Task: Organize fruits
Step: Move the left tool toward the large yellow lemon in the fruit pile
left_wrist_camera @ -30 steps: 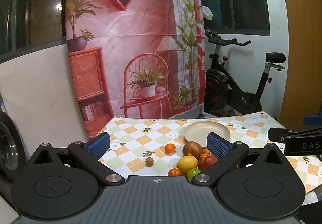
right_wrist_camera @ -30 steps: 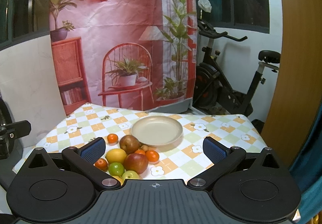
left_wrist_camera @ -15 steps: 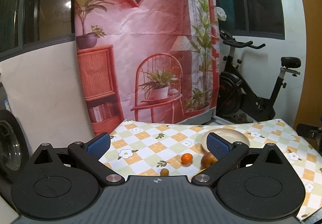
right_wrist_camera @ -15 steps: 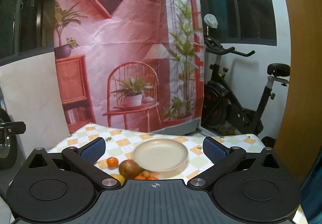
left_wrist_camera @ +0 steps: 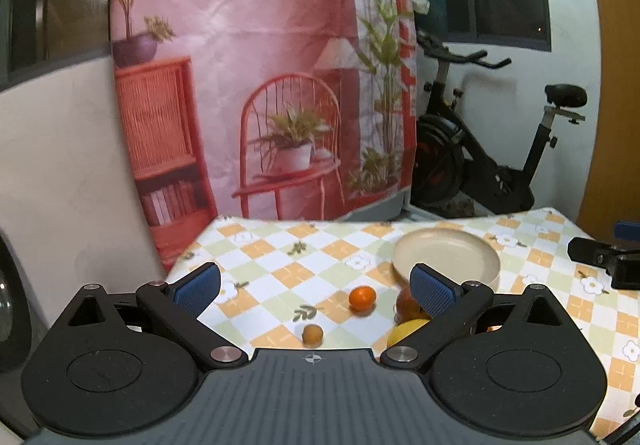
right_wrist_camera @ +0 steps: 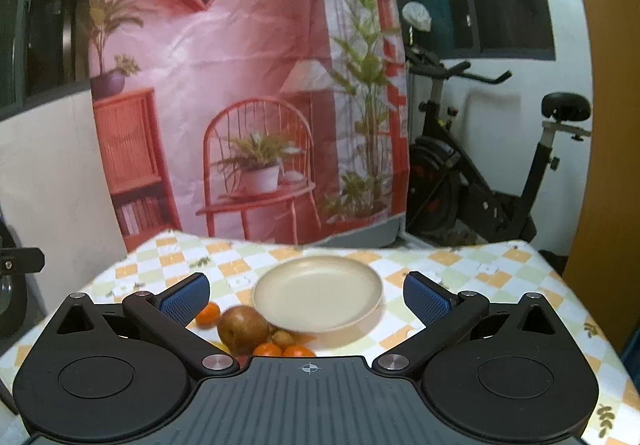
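Observation:
A beige plate (left_wrist_camera: 446, 253) stands empty on the checked tablecloth; it also shows in the right wrist view (right_wrist_camera: 318, 293). Loose fruit lies in front of it: an orange (left_wrist_camera: 362, 297), a small brown fruit (left_wrist_camera: 312, 333), a red apple (left_wrist_camera: 408, 305) and a lemon (left_wrist_camera: 406, 329) partly behind my left finger. In the right wrist view a brownish apple (right_wrist_camera: 242, 329), an orange (right_wrist_camera: 209, 313) and two small oranges (right_wrist_camera: 282, 349) lie left of the plate. My left gripper (left_wrist_camera: 316, 285) is open and empty above the fruit. My right gripper (right_wrist_camera: 306, 295) is open and empty, facing the plate.
The table (left_wrist_camera: 280, 257) is covered by a yellow, green and white checked cloth. A printed pink backdrop (left_wrist_camera: 260, 85) hangs behind it. An exercise bike (left_wrist_camera: 500, 149) stands at the back right. The other gripper's body (left_wrist_camera: 608, 257) shows at the right edge.
Both views first tilted up, away from the table, then tilted back down. The fruit pile sits lower and is more hidden behind the gripper bodies than a second ago. Both grippers stayed open.

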`<state>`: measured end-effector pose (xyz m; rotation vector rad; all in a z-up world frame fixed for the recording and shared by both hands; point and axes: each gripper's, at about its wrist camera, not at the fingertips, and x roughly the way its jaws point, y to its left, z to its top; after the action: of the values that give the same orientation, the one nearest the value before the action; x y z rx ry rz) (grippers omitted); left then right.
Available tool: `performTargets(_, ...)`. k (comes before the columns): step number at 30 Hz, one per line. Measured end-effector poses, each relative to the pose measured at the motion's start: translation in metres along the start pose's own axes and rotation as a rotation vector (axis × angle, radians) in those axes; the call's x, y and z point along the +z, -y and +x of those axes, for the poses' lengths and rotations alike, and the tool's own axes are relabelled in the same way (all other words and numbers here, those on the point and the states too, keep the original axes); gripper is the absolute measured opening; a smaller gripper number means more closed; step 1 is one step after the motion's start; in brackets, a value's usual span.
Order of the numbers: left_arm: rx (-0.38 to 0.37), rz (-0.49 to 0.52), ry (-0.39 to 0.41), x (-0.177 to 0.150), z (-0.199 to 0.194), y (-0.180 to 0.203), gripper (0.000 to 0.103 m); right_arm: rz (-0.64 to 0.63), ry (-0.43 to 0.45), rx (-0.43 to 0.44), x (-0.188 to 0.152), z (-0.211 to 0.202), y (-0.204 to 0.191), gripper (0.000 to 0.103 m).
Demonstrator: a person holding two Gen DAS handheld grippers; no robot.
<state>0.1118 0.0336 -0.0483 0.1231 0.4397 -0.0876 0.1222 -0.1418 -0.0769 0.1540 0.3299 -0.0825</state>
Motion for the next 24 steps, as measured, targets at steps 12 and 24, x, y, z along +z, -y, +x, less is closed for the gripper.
performTargets(12, -0.033, -0.073, -0.106, -0.015, 0.05, -0.016, 0.095, -0.02, -0.103, 0.032, -0.022, 0.04, -0.014, 0.103)
performTargets(24, -0.084, -0.075, -0.181, -0.029, 0.063, -0.003, 0.089, -0.057, -0.184, 0.088, -0.037, 0.041, -0.029, 0.1)
